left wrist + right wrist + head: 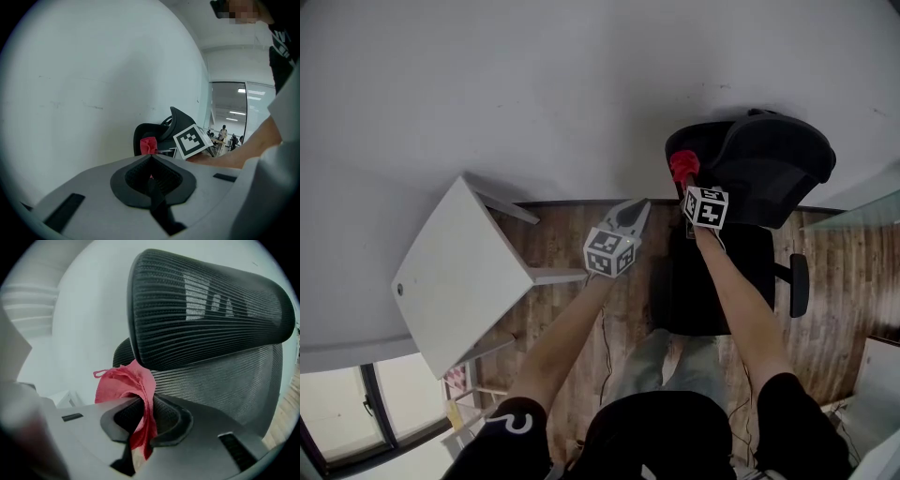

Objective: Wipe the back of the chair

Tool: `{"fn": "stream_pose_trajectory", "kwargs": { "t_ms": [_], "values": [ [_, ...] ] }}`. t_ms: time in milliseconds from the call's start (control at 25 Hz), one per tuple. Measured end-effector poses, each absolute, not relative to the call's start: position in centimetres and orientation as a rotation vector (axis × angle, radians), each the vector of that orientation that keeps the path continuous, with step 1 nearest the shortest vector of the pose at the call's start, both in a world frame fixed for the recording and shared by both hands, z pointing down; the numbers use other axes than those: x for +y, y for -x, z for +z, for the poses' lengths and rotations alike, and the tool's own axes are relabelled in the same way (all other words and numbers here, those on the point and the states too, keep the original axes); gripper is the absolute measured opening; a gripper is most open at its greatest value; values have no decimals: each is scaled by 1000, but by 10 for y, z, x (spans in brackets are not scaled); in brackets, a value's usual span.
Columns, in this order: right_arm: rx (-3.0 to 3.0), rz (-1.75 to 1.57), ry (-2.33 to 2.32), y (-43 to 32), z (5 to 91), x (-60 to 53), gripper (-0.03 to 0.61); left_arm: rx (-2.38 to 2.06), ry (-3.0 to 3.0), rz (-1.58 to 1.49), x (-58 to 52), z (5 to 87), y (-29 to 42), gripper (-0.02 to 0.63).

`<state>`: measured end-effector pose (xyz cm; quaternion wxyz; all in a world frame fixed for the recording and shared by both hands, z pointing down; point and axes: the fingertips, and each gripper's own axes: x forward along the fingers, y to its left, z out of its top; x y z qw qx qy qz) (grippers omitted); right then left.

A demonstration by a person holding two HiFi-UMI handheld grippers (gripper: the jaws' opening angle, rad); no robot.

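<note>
Where the chair stands far right, close against the white wall, the right tool is clamped on a red cloth at the left edge of the mesh back, just below the headrest. The left tool, its jaws pressed together on nothing, hangs over the open wood floor between the chair and the white table. Each tool's cube bears black-and-white square patterns.
</note>
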<state>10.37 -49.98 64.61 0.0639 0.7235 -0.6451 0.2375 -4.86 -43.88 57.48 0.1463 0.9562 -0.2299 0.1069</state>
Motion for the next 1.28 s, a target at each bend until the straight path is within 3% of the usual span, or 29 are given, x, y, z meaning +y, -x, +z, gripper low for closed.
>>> {"fn": "stream_pose_trajectory", "kwargs": {
  "t_ms": [480,1280],
  "values": [
    [-1964,706,-2100,-142,661,-485,67,-710,-2745,336,-423,573,18,25],
    [-1901,732,-2178,-306,648,-424,69,-676,-2761,270,-377,540,-132,25]
  ]
}}
